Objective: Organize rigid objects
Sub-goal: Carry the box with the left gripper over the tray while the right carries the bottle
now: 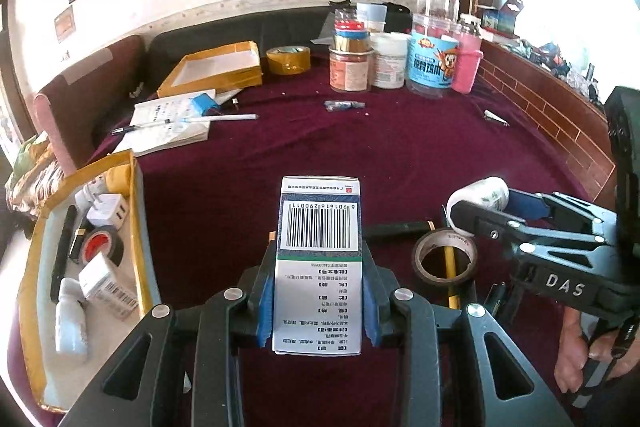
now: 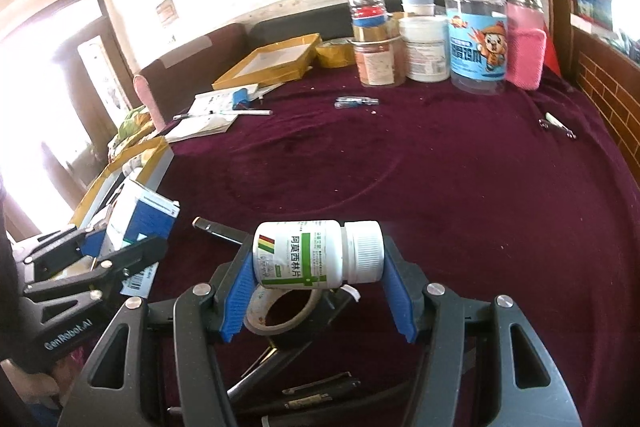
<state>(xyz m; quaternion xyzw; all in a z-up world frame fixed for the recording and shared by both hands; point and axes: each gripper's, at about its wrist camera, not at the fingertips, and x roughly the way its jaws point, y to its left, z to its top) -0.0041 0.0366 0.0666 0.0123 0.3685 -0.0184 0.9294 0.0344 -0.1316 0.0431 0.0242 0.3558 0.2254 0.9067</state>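
Yellow-rimmed tray (image 1: 138,187) at far left already holds small items. Beside it, the left gripper (image 1: 318,291) clamps a barcoded medicine box (image 1: 320,251) upright above the maroon cloth (image 1: 360,155). Further right, the right gripper (image 2: 318,267) pinches a white pill bottle (image 2: 316,253) end to end over a tape roll (image 2: 280,311). That grip looks, perhaps, shallow; the round bottle could roll out and drop.

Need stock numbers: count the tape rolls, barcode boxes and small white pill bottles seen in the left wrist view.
Tape rolls: 3
Barcode boxes: 2
Small white pill bottles: 2
Total: 7
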